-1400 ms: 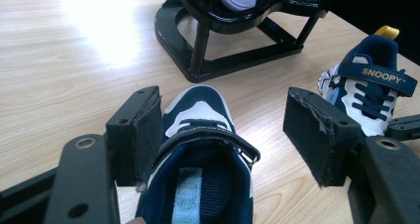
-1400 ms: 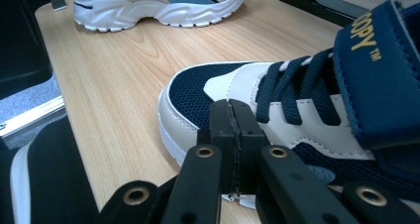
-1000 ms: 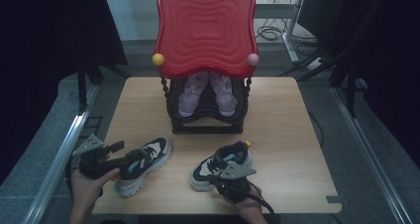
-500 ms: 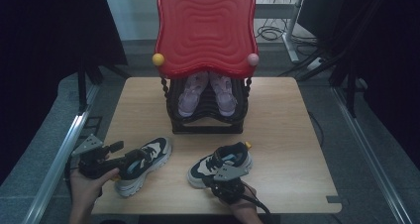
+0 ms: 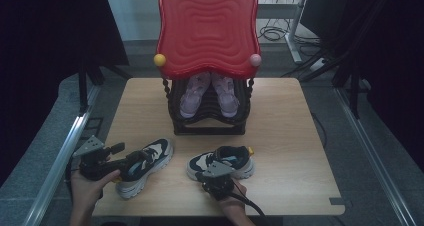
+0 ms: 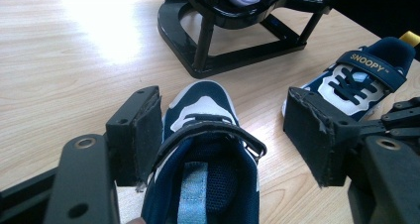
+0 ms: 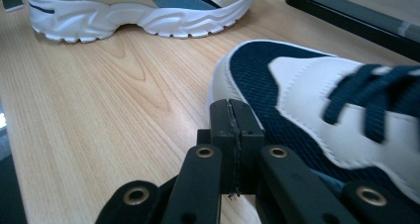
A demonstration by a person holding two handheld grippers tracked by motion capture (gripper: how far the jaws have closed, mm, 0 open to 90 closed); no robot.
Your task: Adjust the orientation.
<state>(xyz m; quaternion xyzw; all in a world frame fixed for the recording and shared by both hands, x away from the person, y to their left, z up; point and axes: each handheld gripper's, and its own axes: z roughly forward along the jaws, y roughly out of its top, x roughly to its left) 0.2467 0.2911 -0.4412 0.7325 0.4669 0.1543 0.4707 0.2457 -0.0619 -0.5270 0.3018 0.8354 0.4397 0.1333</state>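
Two navy-and-white sneakers lie on the wooden table (image 5: 290,136). My left gripper (image 5: 129,162) (image 6: 225,140) is open, its pads (image 6: 136,135) on either side of the left sneaker's (image 5: 150,156) (image 6: 208,179) heel opening without pressing it. The right sneaker (image 5: 227,160) (image 6: 356,80) (image 7: 322,100) has a "SNOOPY" strap. My right gripper (image 5: 210,176) (image 7: 233,127) is shut with nothing between its pads, low on the table just beside that sneaker's toe. The left sneaker's sole (image 7: 138,11) shows beyond it.
A black shoe rack (image 5: 207,121) (image 6: 233,40) stands at the table's middle rear, holding a pair of lilac shoes (image 5: 192,93) under a tall red wavy panel (image 5: 207,31). Metal rails run along both table sides. Bare wood lies right of the sneakers.
My right gripper has drawn back off the right sneaker toward the front edge and now sits shut by its toe. The left gripper and both sneakers have hardly moved.
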